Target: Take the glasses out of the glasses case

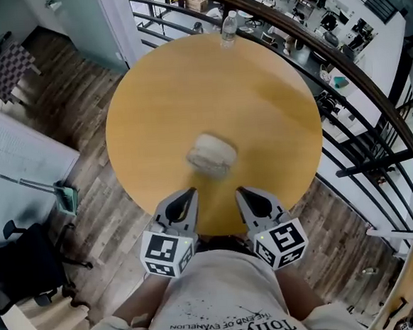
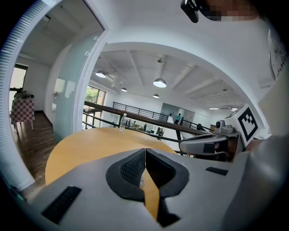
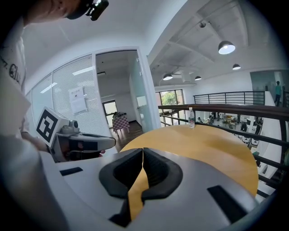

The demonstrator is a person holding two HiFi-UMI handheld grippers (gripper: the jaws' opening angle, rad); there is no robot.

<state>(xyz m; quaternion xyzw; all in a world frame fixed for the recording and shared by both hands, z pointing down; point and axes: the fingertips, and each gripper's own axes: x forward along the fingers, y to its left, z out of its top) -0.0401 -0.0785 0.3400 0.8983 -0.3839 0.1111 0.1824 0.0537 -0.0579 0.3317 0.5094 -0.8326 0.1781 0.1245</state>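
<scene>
The left gripper (image 1: 189, 196) and right gripper (image 1: 241, 193), jaws pressed together empty, face the pale oval glasses case (image 1: 211, 154); unbraced, it could skid across the round yellow worktop (image 1: 186, 91)

I see one round table (image 1: 258, 100) with a plain yellow-brown top. A pale glasses case (image 1: 211, 154), blurred in my head view, lies directly on it. Well beyond the glasses case, a clear water bottle (image 1: 228, 29) stands upright at the table's rim.
</scene>
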